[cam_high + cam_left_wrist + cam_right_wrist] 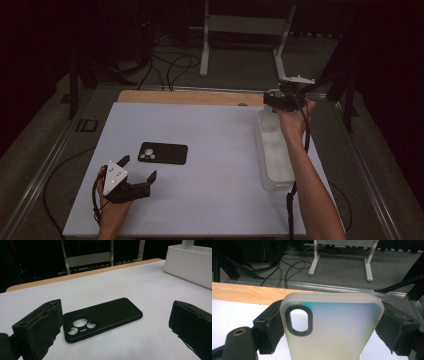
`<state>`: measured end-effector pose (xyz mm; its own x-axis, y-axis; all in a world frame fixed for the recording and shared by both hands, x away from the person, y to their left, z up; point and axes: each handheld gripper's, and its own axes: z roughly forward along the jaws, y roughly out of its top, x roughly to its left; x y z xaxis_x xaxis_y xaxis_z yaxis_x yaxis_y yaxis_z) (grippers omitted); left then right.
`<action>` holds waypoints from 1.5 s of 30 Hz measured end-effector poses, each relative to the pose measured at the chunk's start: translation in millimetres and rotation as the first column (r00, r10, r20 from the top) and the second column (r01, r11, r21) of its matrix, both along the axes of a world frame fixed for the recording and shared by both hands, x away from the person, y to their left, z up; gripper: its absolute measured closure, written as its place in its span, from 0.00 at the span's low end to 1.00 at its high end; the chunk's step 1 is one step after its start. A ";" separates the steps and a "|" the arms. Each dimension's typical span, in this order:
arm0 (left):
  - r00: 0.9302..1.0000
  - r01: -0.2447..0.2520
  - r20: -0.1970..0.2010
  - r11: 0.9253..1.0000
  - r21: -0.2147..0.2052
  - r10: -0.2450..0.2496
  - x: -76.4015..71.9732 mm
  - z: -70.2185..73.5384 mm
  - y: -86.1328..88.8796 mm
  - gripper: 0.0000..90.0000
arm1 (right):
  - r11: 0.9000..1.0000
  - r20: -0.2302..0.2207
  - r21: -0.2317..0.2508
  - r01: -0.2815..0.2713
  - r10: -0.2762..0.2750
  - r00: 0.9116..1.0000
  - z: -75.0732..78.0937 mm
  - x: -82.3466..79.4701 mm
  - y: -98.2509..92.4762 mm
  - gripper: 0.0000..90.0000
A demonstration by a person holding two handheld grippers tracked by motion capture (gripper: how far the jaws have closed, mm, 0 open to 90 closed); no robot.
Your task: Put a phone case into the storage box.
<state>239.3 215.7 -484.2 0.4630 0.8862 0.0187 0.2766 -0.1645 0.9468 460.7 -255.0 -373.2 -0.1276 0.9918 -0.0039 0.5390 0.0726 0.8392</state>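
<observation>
A black phone case [162,153] lies flat on the white table top, camera holes toward the left. My left gripper [139,167] rests just in front of it, open, with nothing between its fingers. In the left gripper view the black case [102,317] lies a little beyond the two spread pads. My right gripper [280,97] is at the far right of the table, shut on a frosted translucent phone case [332,327], whose side edges the pads press. That translucent case [269,120] hangs over the far end of a white bin [277,165].
The long white bin [190,265] runs along the table's right side. A bare wooden strip [244,293] edges the far side of the table. Beyond it are floor cables [170,65] and a white metal stand [245,30]. Metal rails flank the table.
</observation>
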 end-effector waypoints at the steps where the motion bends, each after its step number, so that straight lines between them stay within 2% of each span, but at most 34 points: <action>1: 1.000 0.000 0.000 1.000 0.000 0.000 -0.1 0.0 0.0 0.00 | 1.000 -0.004 -0.004 -0.003 0.003 1.000 -1.5 0.1 0.5 0.18; 11: 1.000 0.004 -0.001 1.000 0.004 -0.004 0.1 -0.1 -0.3 0.00 | 1.000 -0.039 0.004 0.014 -0.013 0.999 -15.6 0.9 -0.5 0.18; 19: 1.000 0.004 -0.001 1.000 0.005 -0.004 0.1 -0.1 -0.4 0.00 | 1.000 -0.074 -0.026 0.009 -0.011 0.997 -31.4 1.5 1.4 0.18; 31: 1.000 0.006 0.001 1.000 0.002 -0.006 0.0 -0.1 -0.6 0.00 | 0.999 -0.111 -0.047 0.020 -0.025 0.993 -38.5 4.8 4.1 0.18; 40: 1.000 0.005 0.001 1.000 0.001 -0.005 -0.2 0.1 -0.5 0.00 | 0.997 -0.151 -0.069 0.034 -0.044 0.988 -45.1 6.5 5.1 0.18; 45: 1.000 0.005 0.001 1.000 0.001 -0.005 -0.1 0.1 -0.6 0.00 | 0.997 -0.173 -0.065 0.037 -0.048 0.984 -52.3 9.4 1.7 0.18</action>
